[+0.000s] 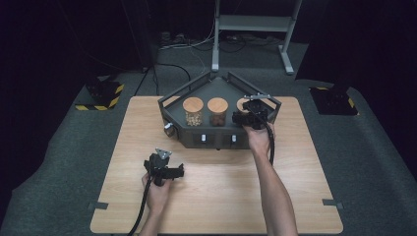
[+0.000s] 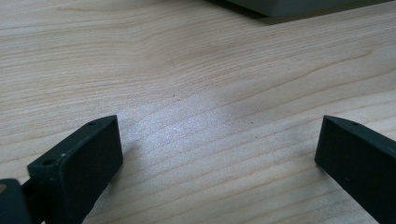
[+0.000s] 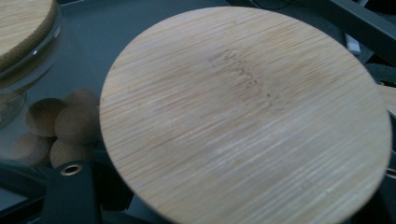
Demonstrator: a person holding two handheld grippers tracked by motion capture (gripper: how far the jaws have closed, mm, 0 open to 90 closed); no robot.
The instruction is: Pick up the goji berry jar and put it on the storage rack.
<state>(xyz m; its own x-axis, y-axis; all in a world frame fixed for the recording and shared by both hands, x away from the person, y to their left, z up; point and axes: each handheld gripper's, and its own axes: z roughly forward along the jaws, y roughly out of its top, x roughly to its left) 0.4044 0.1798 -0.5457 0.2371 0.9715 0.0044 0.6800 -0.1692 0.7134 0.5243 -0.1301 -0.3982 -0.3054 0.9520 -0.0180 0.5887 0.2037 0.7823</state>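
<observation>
The grey tray (image 1: 173, 114) sits at the far middle of the bench (image 1: 216, 196) and serves as the reference. Three jars with wooden lids stand in a row inside it. The right gripper (image 1: 244, 117) is at the tray's right end, over the right jar's lid (image 3: 245, 116); its jaws are closed on this lid, one jaw visible at the lid's near-left edge. The middle jar (image 1: 217, 112), just left of it, holds brown balls; the left jar (image 1: 193, 111) holds paler pieces. The left gripper (image 2: 217, 154) rests in front of the tray, toward its left, with jaws wide open over bare bench, holding nothing.
</observation>
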